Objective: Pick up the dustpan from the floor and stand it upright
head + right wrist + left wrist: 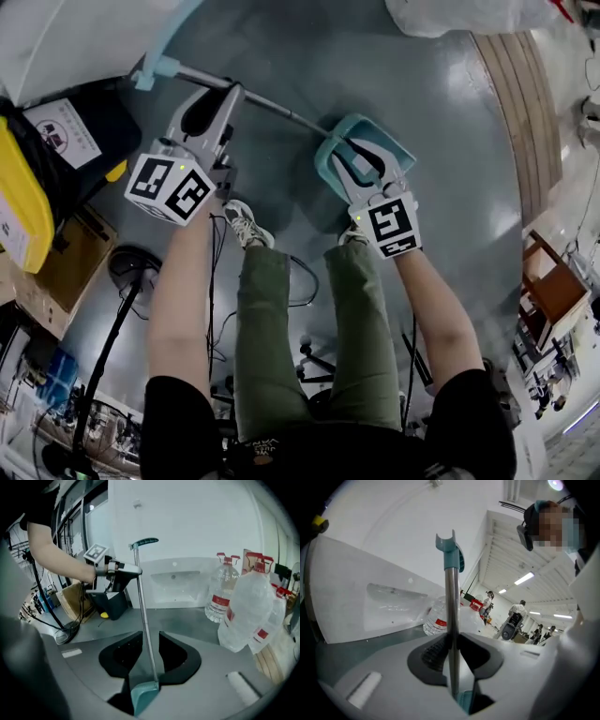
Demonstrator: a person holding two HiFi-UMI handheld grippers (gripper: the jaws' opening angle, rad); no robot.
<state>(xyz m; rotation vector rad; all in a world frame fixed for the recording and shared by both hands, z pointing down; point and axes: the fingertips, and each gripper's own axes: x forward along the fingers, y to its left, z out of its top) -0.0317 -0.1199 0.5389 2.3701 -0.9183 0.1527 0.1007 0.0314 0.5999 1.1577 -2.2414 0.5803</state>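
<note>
Dustpan (398, 145) sits between my two grippers, out in front of the feet and over the grey floor (441, 244); I cannot tell whether its teal pan (143, 695) is clear of the ground. In the right gripper view its metal handle (143, 611) stands nearly upright with a slight lean, ending in a teal hook at the top. In the head view the same handle slants up and to the left, toward the white wall panel (66, 37). My left gripper (214, 98) has the handle high up, not far below the hook. Its own view shows the rod running straight up through the jaws, which are closed in on it from both sides at about half their spread. My right gripper (367, 155) is down at the pan. Its jaws stand wide, with the pan's teal wall wedged low between them just where the handle joins, and bare floor shows between the tips further out. A shoe (246, 225) shows just below the left gripper, with green trouser legs (267, 328) under both forearms. Off to the right in the right gripper view, several large water bottles (248, 606) with red caps stand on the floor near the wall. To the left in the head view are a yellow case (23, 206) and a cardboard box (56, 281), well apart from the dustpan. Wooden slats (525, 112) lie at the far right.
</note>
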